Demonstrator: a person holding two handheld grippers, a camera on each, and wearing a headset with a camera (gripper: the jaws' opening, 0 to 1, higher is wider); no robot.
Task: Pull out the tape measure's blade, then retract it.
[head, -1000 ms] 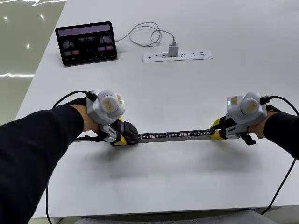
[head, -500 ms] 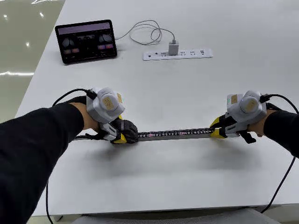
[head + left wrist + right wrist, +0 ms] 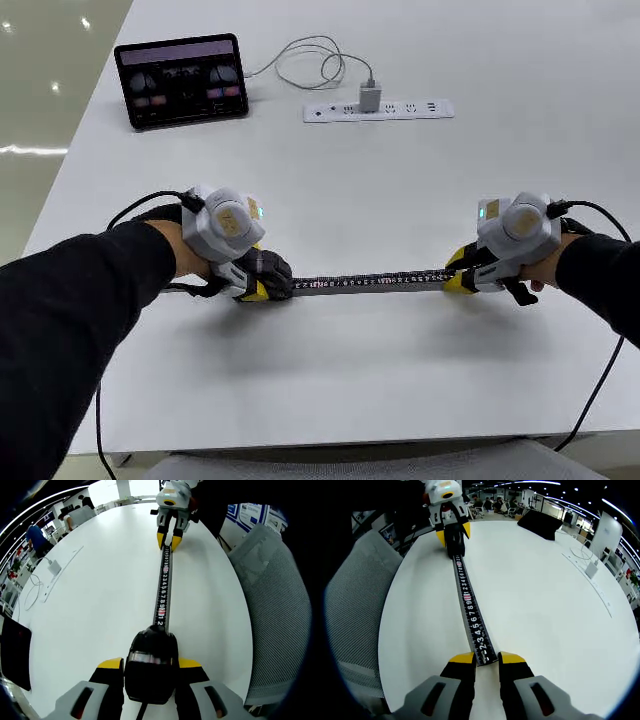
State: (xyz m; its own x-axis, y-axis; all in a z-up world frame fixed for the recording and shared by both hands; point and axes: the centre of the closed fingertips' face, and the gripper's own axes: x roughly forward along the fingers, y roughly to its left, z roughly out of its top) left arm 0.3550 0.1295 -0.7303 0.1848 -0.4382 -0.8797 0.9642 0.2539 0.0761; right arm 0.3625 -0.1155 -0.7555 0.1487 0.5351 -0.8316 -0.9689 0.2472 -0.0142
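Tape measure [image 3: 151, 666] lies on the white table [image 3: 400, 190] toward its 6 o'clock edge in the head view. Its black housing sits at the 9 o'clock end. The blade [image 3: 370, 282] is extended, printed face up and flat along the surface, with its long axis running from 9 o'clock to 3 o'clock. The graduations count up from the 3 o'clock tip toward the housing.

The left gripper [image 3: 150, 663] is clamped on the housing, one yellow-tipped jaw on each side. The right gripper [image 3: 487, 658] is closed on the blade tip, which sits between its two jaws. Both forearms reach in low from 6 o'clock, and the grippers point at each other along the blade line.

A tablet [image 3: 182, 80] stands at 11 o'clock and a power strip [image 3: 380, 110] lies at 12 o'clock, both well apart from the blade.
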